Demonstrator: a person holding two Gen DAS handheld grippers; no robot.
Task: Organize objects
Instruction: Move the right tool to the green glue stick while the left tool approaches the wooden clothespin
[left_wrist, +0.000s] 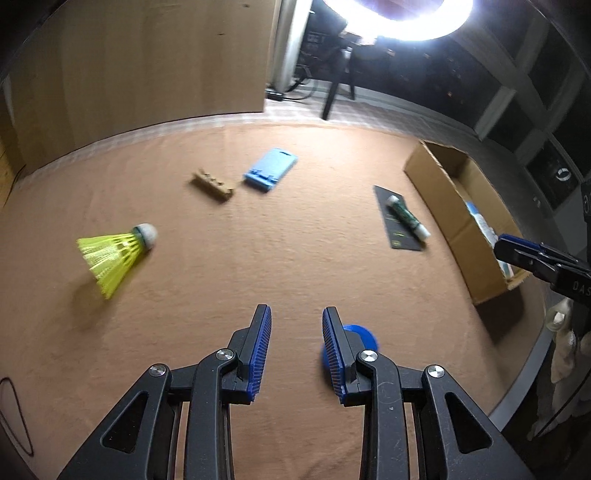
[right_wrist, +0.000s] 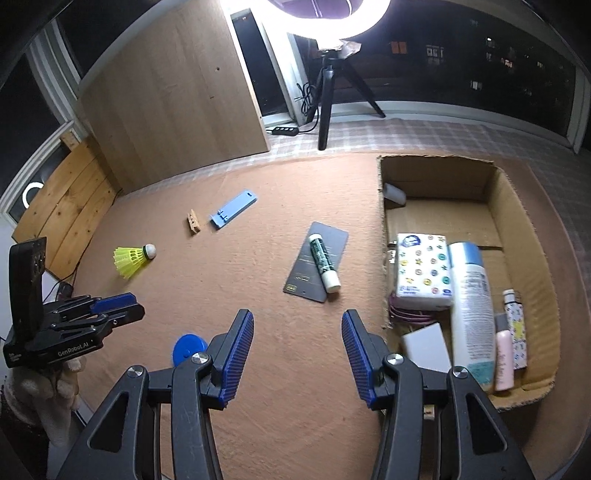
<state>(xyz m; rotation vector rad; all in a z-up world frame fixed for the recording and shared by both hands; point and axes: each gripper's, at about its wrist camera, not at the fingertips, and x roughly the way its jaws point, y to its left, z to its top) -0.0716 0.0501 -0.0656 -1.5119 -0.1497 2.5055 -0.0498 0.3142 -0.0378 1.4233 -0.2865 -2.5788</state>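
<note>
On the tan-covered bench (right_wrist: 258, 369), six things lie loose: a shuttlecock (right_wrist: 133, 258), a wooden clip (right_wrist: 193, 222), a blue stand (right_wrist: 232, 208), a glue stick (right_wrist: 324, 261) resting on a dark card (right_wrist: 303, 277), and a blue disc (right_wrist: 188, 347). The box (right_wrist: 517, 206) on the right already holds several things.

Both claws stand apart and hold nothing. The left claw (left_wrist: 296, 350) hovers just over the disc (left_wrist: 354, 332), which sits beside its right finger rather than between the two; the right claw (right_wrist: 297, 354) hangs near the box's left wall.

The disc looks like the left claw's likely target, though blur makes its thickness hard to judge. It lies flat, so a good pick probably means shifting right to centre it, dropping steeply and pinching across its edge.

The glue stick's long axis runs from far-left to near-right, white cap toward the camera; grip across that axis at mid-length. The shuttlecock lies on its side, cork pointing right, skirt left.
</note>
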